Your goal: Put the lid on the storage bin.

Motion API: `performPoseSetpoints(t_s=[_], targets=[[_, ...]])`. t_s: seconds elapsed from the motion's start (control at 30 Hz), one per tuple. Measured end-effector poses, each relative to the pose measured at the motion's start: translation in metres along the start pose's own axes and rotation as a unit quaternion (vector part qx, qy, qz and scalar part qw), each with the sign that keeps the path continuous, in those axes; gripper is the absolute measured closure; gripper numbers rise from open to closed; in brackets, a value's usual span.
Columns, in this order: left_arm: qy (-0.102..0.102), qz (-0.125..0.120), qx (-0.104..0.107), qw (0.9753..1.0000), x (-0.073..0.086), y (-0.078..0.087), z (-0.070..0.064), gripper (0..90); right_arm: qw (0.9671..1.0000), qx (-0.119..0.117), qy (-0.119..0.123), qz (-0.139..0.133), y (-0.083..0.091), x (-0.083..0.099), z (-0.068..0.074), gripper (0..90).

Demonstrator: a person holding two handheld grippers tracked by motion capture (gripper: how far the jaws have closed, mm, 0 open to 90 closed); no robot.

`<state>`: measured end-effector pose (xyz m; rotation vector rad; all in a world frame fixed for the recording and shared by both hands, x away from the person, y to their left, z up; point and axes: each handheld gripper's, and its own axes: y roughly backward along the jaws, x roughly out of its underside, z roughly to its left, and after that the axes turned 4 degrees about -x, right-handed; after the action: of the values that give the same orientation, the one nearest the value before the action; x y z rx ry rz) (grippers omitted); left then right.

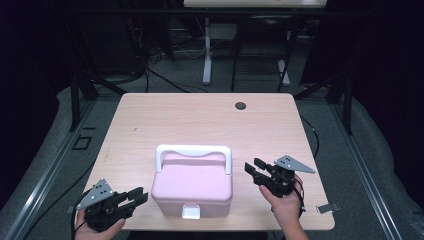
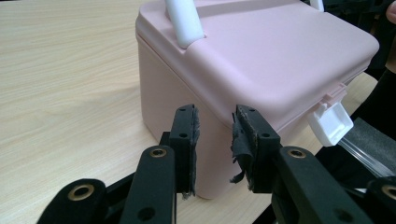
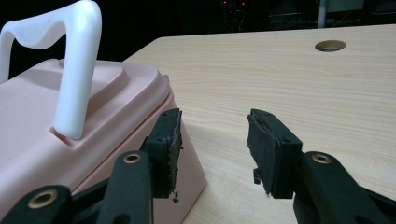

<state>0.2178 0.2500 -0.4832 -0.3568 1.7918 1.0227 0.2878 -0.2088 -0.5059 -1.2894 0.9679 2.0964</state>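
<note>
A pink box [image 1: 192, 187] with a white handle [image 1: 194, 151] sits near the front edge of the tabletop [image 1: 200, 120], its lid down and its white latch [image 1: 191, 211] facing the person. The left claw [image 1: 136, 196] hovers just beside the box's left side, jaws spread; the right claw [image 1: 254, 167] waits near its right side, jaws also spread, gripping nothing. Judging by this, the work has barely begun: the box is untouched, the latch apparently not yet released, and any opening or lifting remains ahead.
</note>
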Motion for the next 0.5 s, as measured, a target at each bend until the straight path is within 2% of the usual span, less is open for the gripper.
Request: performPoseSetpoints(t_s=[0.5], targets=[[0.009,-0.003,-0.005,0.9999,-0.0024,-0.0035,0.0072,67.0,1.0,0.003,-0.002,0.003,-0.0004,0.0005,-0.0014,54.1]])
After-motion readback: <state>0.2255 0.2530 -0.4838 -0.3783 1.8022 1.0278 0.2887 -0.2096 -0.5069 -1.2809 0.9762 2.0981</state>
